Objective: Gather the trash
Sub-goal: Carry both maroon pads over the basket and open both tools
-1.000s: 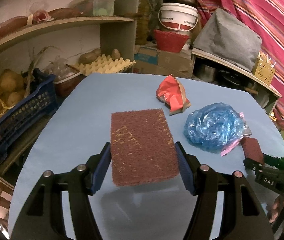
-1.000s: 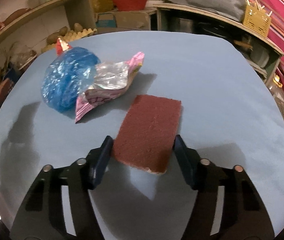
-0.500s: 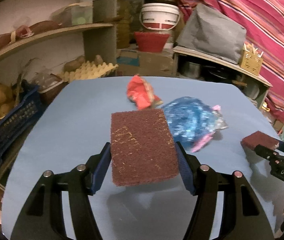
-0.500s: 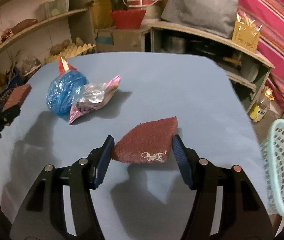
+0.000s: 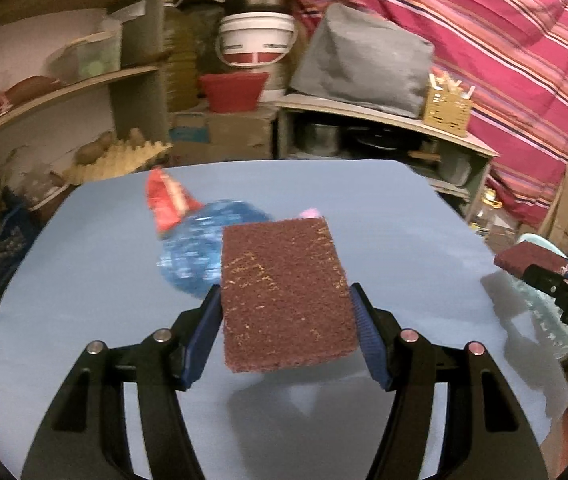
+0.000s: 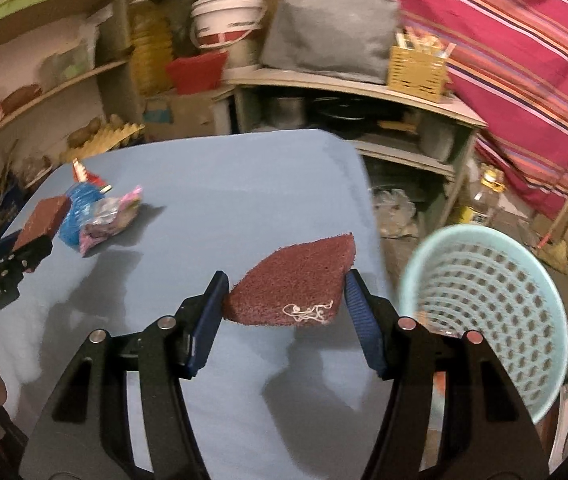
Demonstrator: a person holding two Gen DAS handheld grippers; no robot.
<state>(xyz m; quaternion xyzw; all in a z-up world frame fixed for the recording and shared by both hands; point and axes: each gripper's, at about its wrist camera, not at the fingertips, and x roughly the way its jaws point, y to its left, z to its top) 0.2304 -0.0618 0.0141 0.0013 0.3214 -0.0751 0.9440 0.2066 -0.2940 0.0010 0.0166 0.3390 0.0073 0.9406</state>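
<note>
Left gripper [image 5: 285, 312] clamps pad [image 5: 284, 292] above table, left of basket [image 6: 483, 312]. Right gripper [image 6: 285, 294] clamps second pad [image 6: 293, 286] beside basket rim. Pads light, soft, rough; side-edge grip likely suits.

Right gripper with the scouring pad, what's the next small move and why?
Probably carry the right gripper a little farther right, over the light blue basket, then let go. It is shut on a maroon scouring pad held clear above the blue table, and the basket's open mouth sits just beside it, past the table's edge.
</note>
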